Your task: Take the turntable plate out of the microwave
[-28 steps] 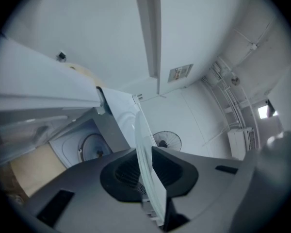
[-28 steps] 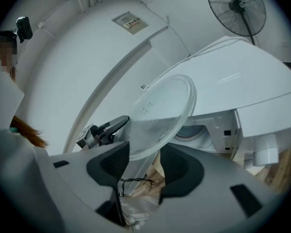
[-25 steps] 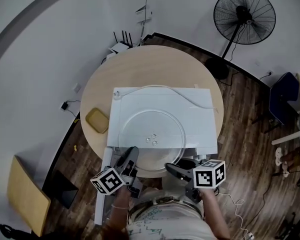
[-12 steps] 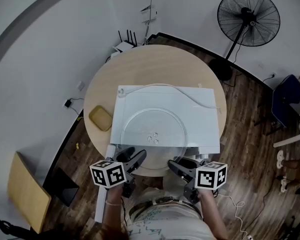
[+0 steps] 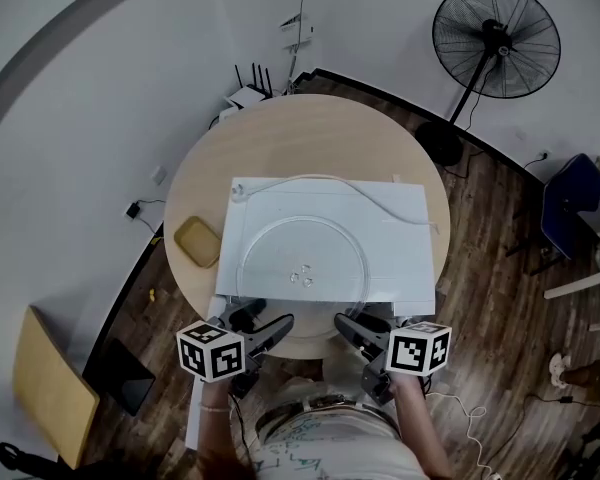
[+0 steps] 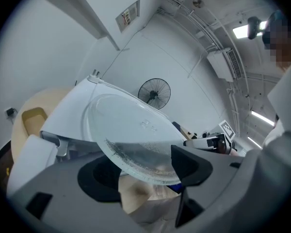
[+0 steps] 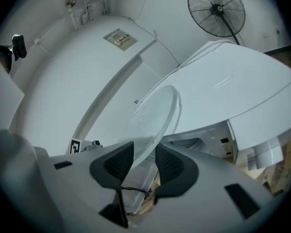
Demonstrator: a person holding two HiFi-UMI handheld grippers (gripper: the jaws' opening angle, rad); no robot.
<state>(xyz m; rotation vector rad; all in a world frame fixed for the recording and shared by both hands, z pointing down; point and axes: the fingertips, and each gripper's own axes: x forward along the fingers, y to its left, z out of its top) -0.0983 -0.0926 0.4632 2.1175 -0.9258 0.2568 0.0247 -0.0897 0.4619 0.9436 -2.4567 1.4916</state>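
Note:
The clear glass turntable plate (image 5: 302, 263) lies flat over the top of the white microwave (image 5: 400, 208) on the round wooden table (image 5: 310, 133), its near rim sticking out toward me. My left gripper (image 5: 257, 330) is at the plate's near-left rim. In the left gripper view the plate (image 6: 131, 130) passes between the widely spread, still opening jaws of that gripper (image 6: 140, 171), and the pads stand off the glass. My right gripper (image 5: 352, 328) is at the near-right rim. Its jaws (image 7: 144, 159) are closing, and the pads press on the plate's edge (image 7: 153, 118).
A yellow dish (image 5: 195, 241) sits on the table left of the microwave. A white cable (image 5: 360, 190) runs across the microwave top. The microwave door (image 5: 202, 388) hangs open at the lower left. A standing fan (image 5: 495, 38) is at the back right, a chair (image 5: 50, 388) on the left.
The left gripper has rolled and its jaws have spread off the plate's rim. The right gripper's jaws have narrowed on the rim. The plate stays in place.

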